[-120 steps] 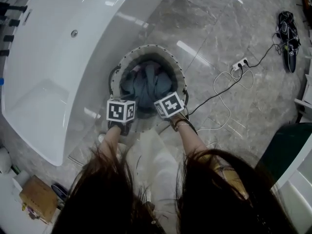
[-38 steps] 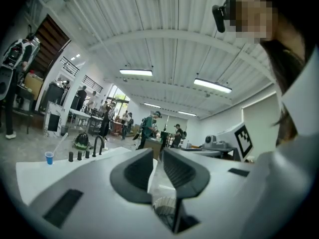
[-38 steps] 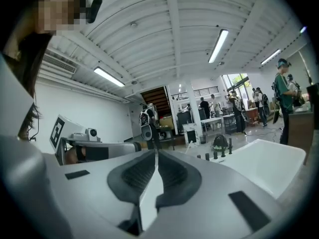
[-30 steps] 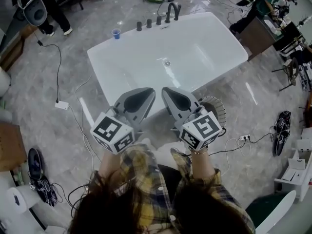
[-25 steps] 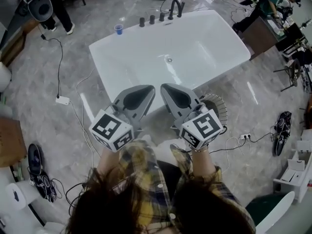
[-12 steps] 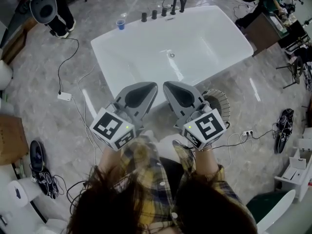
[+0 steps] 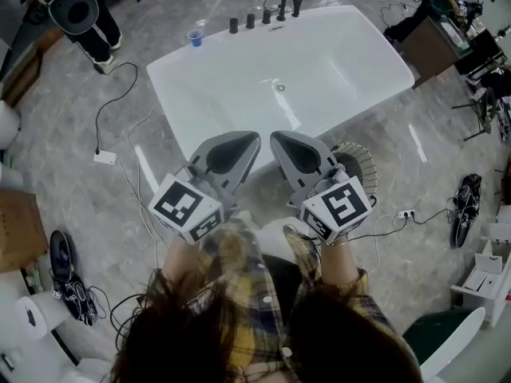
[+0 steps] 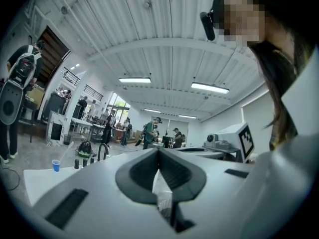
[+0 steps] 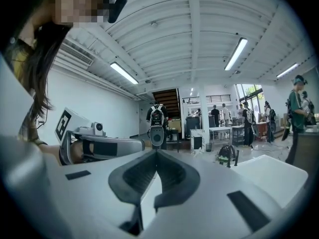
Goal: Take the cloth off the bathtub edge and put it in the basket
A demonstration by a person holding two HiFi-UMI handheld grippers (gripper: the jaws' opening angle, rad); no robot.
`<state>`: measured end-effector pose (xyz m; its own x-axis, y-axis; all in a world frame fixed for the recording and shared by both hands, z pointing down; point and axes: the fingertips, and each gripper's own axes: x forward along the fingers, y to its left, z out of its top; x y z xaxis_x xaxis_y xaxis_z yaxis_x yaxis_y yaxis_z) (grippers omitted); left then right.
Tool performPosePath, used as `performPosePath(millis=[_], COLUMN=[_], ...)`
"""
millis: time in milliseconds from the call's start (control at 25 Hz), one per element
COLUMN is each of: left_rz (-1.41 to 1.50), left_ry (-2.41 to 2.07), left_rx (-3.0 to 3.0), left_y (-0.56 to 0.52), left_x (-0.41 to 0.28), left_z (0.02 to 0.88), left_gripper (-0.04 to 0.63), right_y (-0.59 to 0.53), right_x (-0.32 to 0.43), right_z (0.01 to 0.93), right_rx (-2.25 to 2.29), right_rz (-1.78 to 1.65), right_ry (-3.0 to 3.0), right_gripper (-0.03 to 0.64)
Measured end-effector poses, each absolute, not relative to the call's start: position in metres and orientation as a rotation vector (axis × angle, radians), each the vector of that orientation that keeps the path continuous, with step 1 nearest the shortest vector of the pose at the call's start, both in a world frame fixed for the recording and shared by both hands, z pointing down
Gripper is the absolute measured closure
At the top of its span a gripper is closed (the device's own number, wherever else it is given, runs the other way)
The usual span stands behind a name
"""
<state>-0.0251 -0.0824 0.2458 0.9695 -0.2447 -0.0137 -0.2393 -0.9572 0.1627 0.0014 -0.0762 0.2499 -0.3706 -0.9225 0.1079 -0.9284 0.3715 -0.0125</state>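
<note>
Left gripper (image 7: 251, 140) and right gripper (image 7: 278, 140) level, side by side, jaws pressed together on nothing. Basket (image 7: 362, 159) on floor by bathtub (image 7: 172, 94) near edge, half behind right gripper; cloth hidden

Blue cup (image 7: 196, 37) by black taps (image 7: 249, 21), white power strip (image 7: 104, 157) on grey marble floor (image 7: 56, 110)

Grey marble floor (image 7: 68, 186) carries a white bathtub (image 7: 239, 86); basket (image 7: 361, 164) just beside the bathtub's near side, power strip (image 7: 405, 214) farther out, white adapter (image 7: 104, 157) left of the bathtub
</note>
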Motion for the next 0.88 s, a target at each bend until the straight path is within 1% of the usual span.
performPosePath(millis=[880], left_rz=[-0.026], left_ry=[-0.396], left_rx=[2.959], left_y=[-0.089], left_x=[-0.027], left_z=[0.252], left_gripper=[0.577], right_y=[-0.085], right_x=[0.001], right_z=[0.264], right_rx=[1.670], right_rz=[0.153], right_ry=[-2.537], right_gripper=[0.601])
